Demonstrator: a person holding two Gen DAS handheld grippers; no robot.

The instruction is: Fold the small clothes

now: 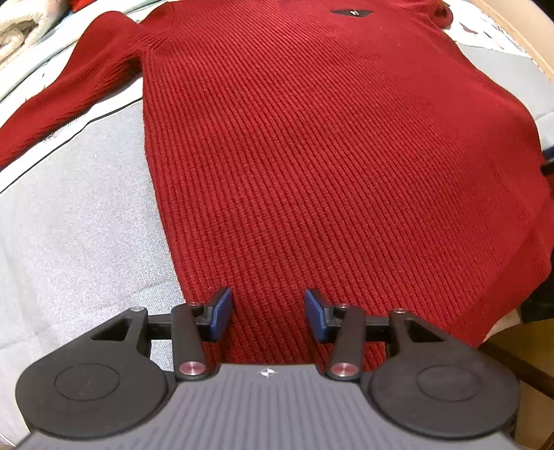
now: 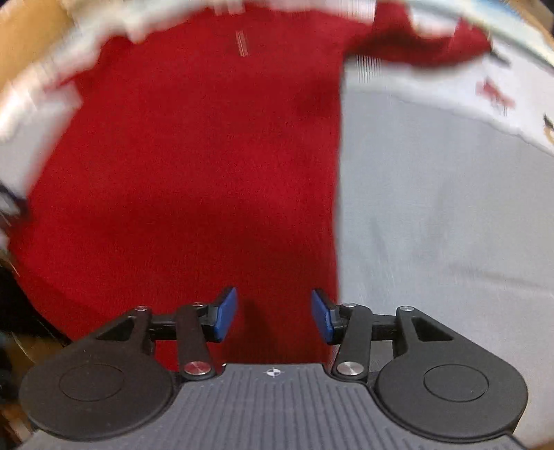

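Note:
A red ribbed knit sweater (image 1: 311, 155) lies flat on a grey bedcover (image 1: 86, 225), with one sleeve (image 1: 69, 86) spread out to the left. A small dark label (image 1: 351, 13) shows near its collar. My left gripper (image 1: 268, 313) points down over the sweater's lower part, close to its left edge, jaws open with only flat knit below them. The right wrist view is blurred. There the sweater (image 2: 190, 173) fills the left and middle, its other sleeve (image 2: 415, 45) at the top right. My right gripper (image 2: 273, 315) stands open over the sweater near its right edge.
Cream folded fabric (image 1: 20, 27) lies at the far left corner. A wooden edge (image 1: 529, 27) runs along the far right. Something dark (image 1: 540, 297) sits beside the sweater's hem at the right. Bare grey bedcover (image 2: 450, 225) stretches to the right of the sweater.

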